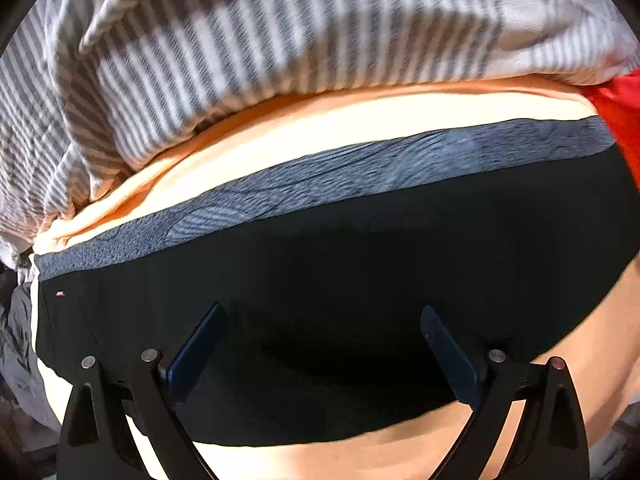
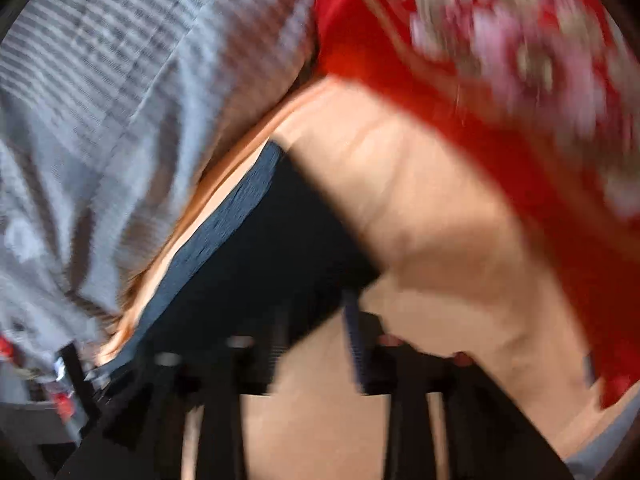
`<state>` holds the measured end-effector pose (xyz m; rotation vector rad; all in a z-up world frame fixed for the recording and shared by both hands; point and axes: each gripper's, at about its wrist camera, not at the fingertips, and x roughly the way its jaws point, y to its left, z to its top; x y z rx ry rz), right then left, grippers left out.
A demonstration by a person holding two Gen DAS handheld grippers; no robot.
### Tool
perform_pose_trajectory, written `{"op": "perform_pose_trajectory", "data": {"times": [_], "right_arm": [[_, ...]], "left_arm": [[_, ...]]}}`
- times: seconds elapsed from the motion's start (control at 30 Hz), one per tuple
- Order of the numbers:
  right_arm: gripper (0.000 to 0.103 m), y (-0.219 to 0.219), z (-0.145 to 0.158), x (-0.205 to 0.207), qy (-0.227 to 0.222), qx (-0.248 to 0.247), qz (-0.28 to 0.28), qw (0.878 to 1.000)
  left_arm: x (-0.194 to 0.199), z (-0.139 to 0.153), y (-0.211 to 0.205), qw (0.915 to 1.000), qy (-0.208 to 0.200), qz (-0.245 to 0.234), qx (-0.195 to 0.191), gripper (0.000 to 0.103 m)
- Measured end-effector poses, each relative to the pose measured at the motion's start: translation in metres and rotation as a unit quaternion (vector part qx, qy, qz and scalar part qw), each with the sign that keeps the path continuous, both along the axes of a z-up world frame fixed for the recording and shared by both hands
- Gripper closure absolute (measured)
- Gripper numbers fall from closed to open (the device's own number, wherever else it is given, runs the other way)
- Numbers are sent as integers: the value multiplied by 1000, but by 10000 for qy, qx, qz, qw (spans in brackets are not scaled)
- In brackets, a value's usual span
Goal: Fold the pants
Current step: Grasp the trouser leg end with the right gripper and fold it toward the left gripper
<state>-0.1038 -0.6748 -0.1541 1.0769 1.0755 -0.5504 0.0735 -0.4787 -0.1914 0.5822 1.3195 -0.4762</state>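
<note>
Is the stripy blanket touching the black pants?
Apart. In the left wrist view, a band of peach sheet shows between the striped blanket and the grey waistband edge of the black pants all along.

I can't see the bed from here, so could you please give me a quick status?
Left gripper open above black pants. Right gripper blurred, state unclear. Striped grey bedding and red floral cloth alongside.
</note>
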Motion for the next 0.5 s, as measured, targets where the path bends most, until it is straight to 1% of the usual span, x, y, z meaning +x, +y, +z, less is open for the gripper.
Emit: {"op": "perform_pose_trajectory", "data": {"times": [0.1,0.2,0.27,0.3,0.4,0.5], "right_arm": [[57,14,-15,-11,-244,297,-55,9992],[57,15,-32,-16,-595,531,-394,9960],[57,12,-43,-15,-746,702,-572,9931],[57,10,-48,-18,-910,792,-679,9904],[57,5,-52,-18,-1315,883,-801,9841],[56,-2,-60,-6,-1520,968,-882,9797]], "left_arm": [[-10,4,-12,9999,5,-71,-89,4],[-24,11,-22,9998,37,-49,-165,4],[-27,7,-29,9998,80,-18,-170,4],[-29,5,-32,9998,99,-5,-170,4],[-33,2,-39,9998,101,-12,-158,4],[-35,3,-43,9998,111,17,-162,4]]}}
